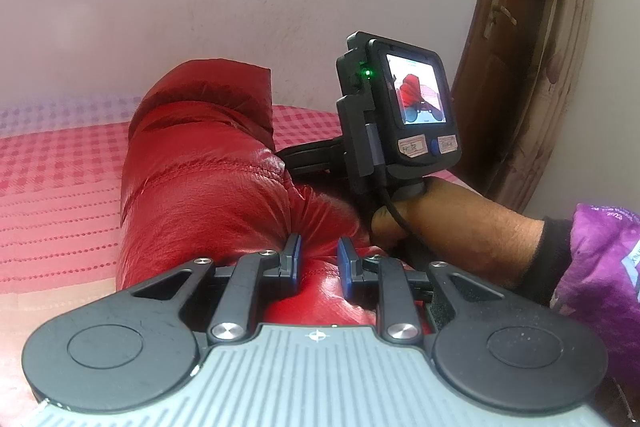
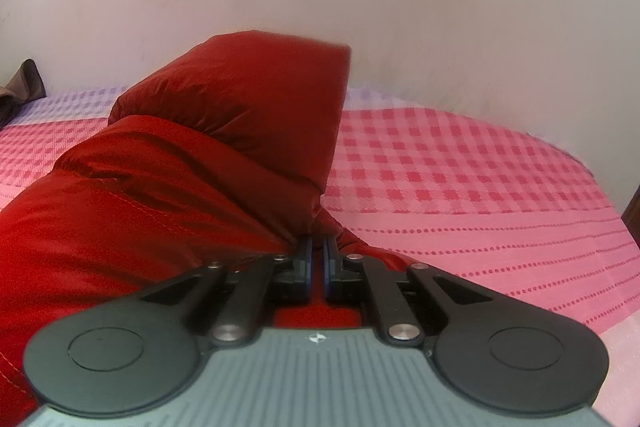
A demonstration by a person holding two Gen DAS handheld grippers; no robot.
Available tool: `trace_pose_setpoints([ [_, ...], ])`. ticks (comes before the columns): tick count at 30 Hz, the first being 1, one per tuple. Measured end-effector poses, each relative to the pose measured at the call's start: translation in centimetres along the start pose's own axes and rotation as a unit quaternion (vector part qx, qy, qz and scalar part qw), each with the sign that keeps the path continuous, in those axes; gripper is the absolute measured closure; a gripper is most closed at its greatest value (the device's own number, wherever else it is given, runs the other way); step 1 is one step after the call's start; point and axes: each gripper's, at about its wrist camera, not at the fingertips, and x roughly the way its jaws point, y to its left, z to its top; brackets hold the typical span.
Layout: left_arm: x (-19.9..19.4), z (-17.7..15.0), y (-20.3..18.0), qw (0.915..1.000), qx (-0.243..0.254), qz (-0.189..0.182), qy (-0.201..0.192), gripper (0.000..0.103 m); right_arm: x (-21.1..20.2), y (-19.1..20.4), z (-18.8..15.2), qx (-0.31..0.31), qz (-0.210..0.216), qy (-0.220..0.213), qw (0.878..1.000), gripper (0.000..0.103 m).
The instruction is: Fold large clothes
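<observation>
A shiny red padded jacket (image 1: 200, 179) lies bunched on the bed, its hood standing up at the far end. It also fills the left and middle of the right wrist view (image 2: 160, 187). My left gripper (image 1: 319, 249) is open, its blue pads a small gap apart just over the jacket's near fold. My right gripper (image 2: 318, 247) is shut on a pinch of the jacket's right edge. The right gripper's body and screen (image 1: 400, 115) show in the left wrist view, held by a bare hand to the right of the jacket.
A pink checked bedspread (image 2: 460, 187) covers the bed on both sides of the jacket. A pale wall (image 1: 200, 19) runs behind it. A brown wooden door (image 1: 532, 67) stands at the right. A dark cloth (image 2: 24, 87) lies at the far left.
</observation>
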Motion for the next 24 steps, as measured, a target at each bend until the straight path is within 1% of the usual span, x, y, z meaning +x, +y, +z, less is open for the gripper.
trace_pose_setpoints([
  [14, 0.2, 0.1, -0.4, 0.9994, 0.024, 0.021, 0.011, 0.077, -0.8, -0.3, 0.4, 0.014, 0.004, 0.001, 1.000, 0.099],
  [17, 0.1, 0.1, -0.5, 0.9992, 0.029, 0.026, 0.013, 0.077, -1.5, -1.0, 0.5, 0.031, 0.014, -0.004, 0.999, 0.098],
  [19, 0.0, 0.1, -0.5, 0.9990, 0.031, 0.028, 0.013, 0.077, -2.8, -1.8, 0.5, 0.054, 0.029, -0.015, 0.998, 0.095],
  [20, 0.0, 0.1, -0.5, 0.9990, 0.031, 0.029, 0.013, 0.077, -3.6, -2.4, 0.6, 0.065, 0.040, -0.024, 0.997, 0.092],
  [22, -0.1, 0.1, -0.5, 0.9989, 0.033, 0.031, 0.012, 0.077, -5.9, -3.4, 0.2, 0.081, 0.061, -0.050, 0.994, 0.079],
  [24, -0.1, 0.0, -0.7, 0.9987, 0.036, 0.034, 0.011, 0.077, -8.8, -4.6, -0.6, 0.092, 0.079, -0.081, 0.989, 0.052],
])
